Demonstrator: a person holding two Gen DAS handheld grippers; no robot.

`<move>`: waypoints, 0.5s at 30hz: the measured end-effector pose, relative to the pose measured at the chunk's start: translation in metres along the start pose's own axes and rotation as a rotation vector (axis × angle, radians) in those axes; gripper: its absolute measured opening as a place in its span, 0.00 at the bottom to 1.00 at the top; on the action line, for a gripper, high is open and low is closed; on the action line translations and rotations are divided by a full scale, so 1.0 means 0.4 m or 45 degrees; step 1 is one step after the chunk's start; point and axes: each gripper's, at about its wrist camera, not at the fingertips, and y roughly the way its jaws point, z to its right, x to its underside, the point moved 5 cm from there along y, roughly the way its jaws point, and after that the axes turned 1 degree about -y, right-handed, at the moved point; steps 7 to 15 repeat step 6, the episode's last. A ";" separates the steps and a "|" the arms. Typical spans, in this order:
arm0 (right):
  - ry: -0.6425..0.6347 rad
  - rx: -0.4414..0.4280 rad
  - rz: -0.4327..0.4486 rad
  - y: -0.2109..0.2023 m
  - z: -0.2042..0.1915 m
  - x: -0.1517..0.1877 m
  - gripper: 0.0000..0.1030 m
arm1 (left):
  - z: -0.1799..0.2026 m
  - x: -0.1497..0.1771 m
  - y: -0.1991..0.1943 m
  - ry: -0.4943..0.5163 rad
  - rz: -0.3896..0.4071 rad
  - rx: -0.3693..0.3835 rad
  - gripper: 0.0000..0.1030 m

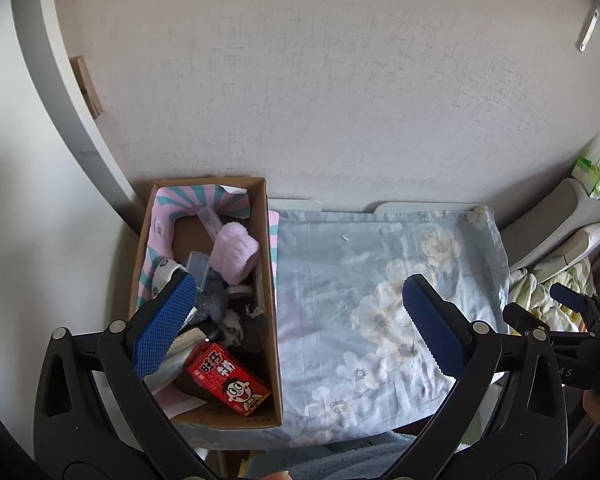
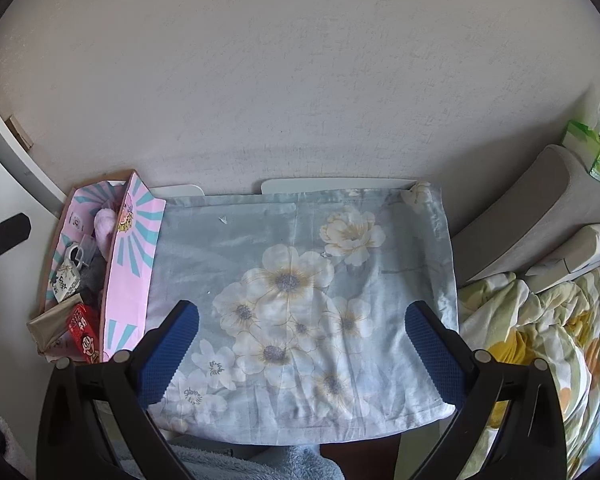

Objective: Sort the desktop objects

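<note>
One open brown cardboard box (image 1: 270,300) with pink-and-teal striped lining sits at the lower left of the left wrist view, against the white wall. Inside it lie, as far as can be counted, one red rectangular drink carton with a cartoon face (image 1: 228,380), one fluffy pink rolled cloth (image 1: 236,254), one clear plastic cup (image 1: 198,266), one grey fuzzy item (image 1: 212,302) and one black-and-white patterned piece (image 1: 164,276); other bits beneath are too jumbled to tell apart. Just right of the box, touching its side, one pale blue cloth printed with white flowers (image 1: 340,280) covers the desktop.

The left gripper (image 1: 296,320) stands wide, holding nothing: its left blue pad overlaps the box's contents in the frame, its right pad hangs over the flowered cloth, and the carton sits just below the left pad.

In the right wrist view the right gripper (image 2: 300,354) is also spread wide and empty, both pads over the cloth's lower half; the box lies at the frame's left edge, well apart from it.
</note>
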 end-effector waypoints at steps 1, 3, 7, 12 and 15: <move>0.004 -0.005 0.001 0.000 -0.001 0.000 1.00 | 0.000 0.000 0.000 0.004 0.001 -0.004 1.00; 0.006 -0.015 0.003 0.002 -0.006 -0.002 1.00 | -0.001 -0.002 0.001 0.014 0.006 -0.015 1.00; -0.002 -0.019 0.004 0.007 -0.008 -0.007 1.00 | -0.001 -0.005 0.007 0.025 0.002 -0.031 1.00; -0.002 -0.019 0.004 0.007 -0.008 -0.007 1.00 | -0.001 -0.005 0.007 0.025 0.002 -0.031 1.00; -0.002 -0.019 0.004 0.007 -0.008 -0.007 1.00 | -0.001 -0.005 0.007 0.025 0.002 -0.031 1.00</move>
